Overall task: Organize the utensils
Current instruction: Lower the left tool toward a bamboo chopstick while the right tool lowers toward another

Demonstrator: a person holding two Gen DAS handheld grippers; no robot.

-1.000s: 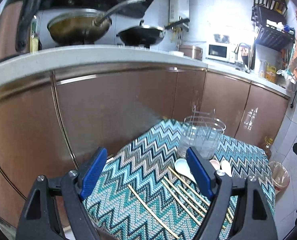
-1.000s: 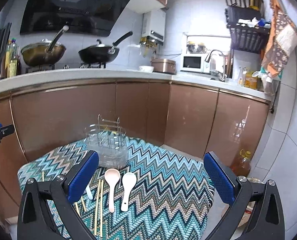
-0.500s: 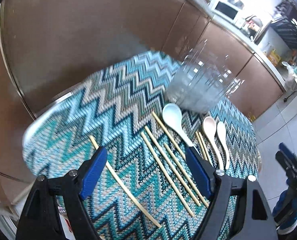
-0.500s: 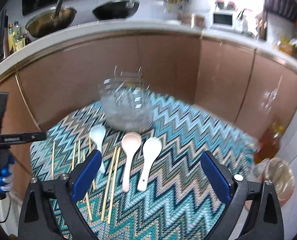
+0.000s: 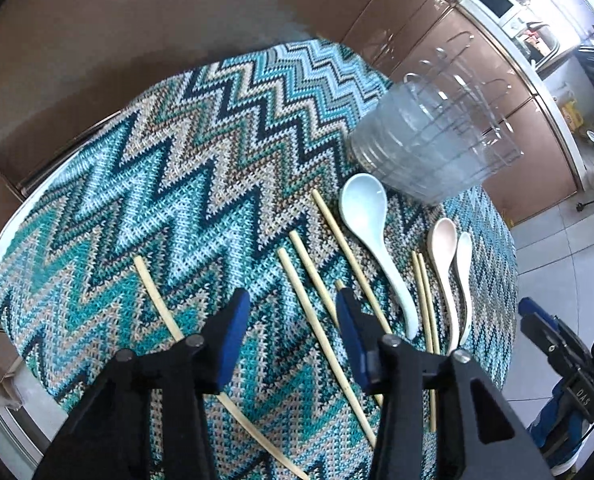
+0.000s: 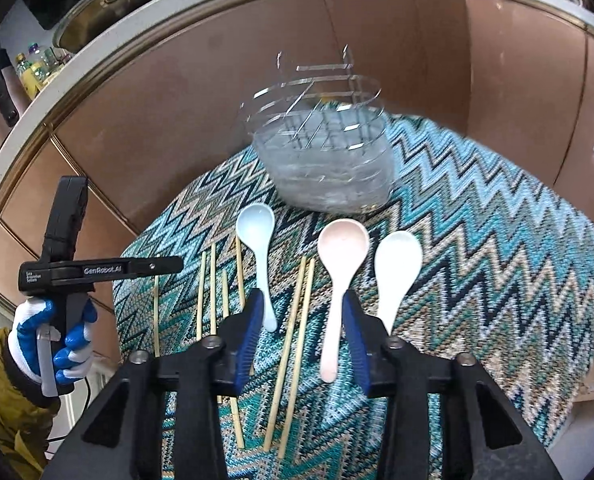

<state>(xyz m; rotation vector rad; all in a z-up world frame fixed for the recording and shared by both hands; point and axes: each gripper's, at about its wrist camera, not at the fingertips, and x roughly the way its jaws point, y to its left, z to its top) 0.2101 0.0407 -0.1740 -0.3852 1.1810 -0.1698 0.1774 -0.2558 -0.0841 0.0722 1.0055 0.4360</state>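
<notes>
Several wooden chopsticks [image 5: 317, 288] lie side by side on the zigzag cloth [image 5: 137, 184]. A pale blue spoon [image 5: 363, 208], a pink spoon [image 5: 443, 240] and a white spoon [image 5: 463, 256] lie next to them. Behind stands a clear utensil holder [image 5: 429, 148] with a wire insert. My left gripper [image 5: 293, 304] hovers over the chopsticks, jaws closing, pads touching nothing. My right gripper [image 6: 303, 304] hangs over a chopstick pair [image 6: 293, 340] and the pink spoon [image 6: 343, 248] handle, jaws closing, nothing gripped.
Brown cabinet doors [image 6: 177, 120] stand close behind the table under a pale counter. A gloved hand [image 6: 53, 336] holds the other gripper's handle at the left of the right wrist view. Tiled floor [image 5: 557, 248] lies beyond the table's right edge.
Both grippers tipped downward and sank toward the table, so the kitchen counter left the views. Both pairs of jaws narrowed from wide apart to about half.
</notes>
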